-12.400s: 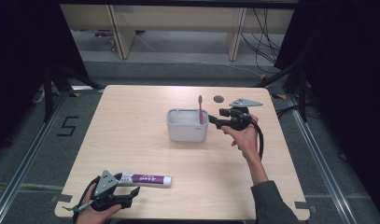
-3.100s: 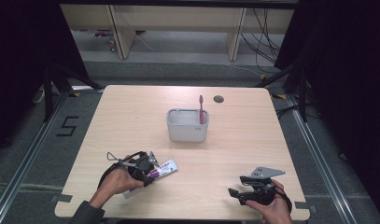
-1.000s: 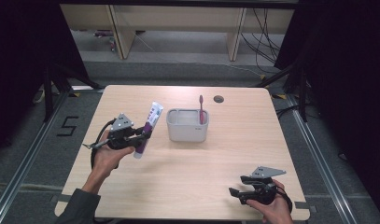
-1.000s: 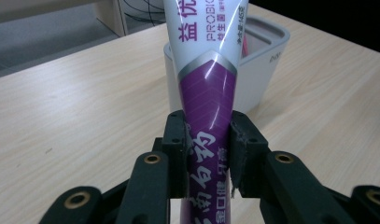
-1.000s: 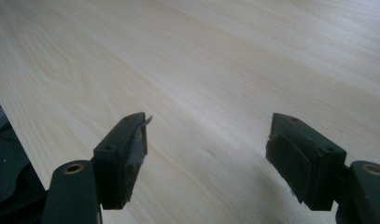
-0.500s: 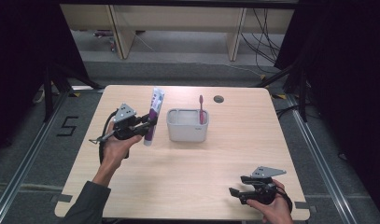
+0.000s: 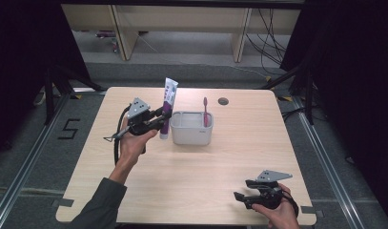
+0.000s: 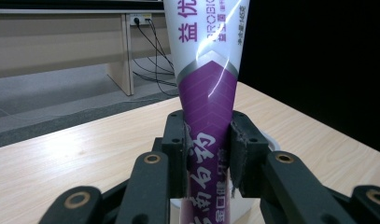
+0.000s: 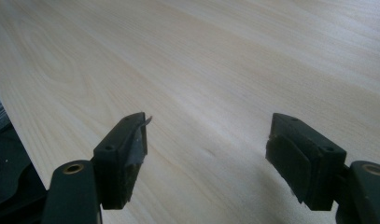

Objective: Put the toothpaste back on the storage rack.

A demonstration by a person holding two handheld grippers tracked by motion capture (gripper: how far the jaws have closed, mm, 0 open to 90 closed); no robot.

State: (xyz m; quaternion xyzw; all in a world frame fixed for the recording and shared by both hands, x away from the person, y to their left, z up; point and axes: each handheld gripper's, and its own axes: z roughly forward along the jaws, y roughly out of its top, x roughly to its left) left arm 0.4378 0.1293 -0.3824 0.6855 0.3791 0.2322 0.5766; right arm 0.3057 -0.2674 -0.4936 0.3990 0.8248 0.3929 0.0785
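A purple and white toothpaste tube [image 7: 167, 107] stands almost upright in the air, just left of the grey bin [image 7: 191, 136]. My left gripper [image 7: 161, 119] is shut on the tube's lower purple part. In the left gripper view both black pads press the tube [image 8: 208, 116] from either side. A pink toothbrush [image 7: 205, 110] leans upright inside the bin at its right end. My right gripper [image 7: 240, 194] rests low near the table's front right corner, open. In the right gripper view its gripper [image 9: 215, 149] has only bare wood between the pads.
A round dark hole [image 7: 223, 101] sits in the wooden table [image 7: 191, 181] behind the bin. Wooden bench legs and cables lie on the floor beyond the far edge. Black curtains close both sides.
My left gripper has carried the tube up and to the right, closer to the bin, and the tube has turned more upright. The right gripper has stayed in place.
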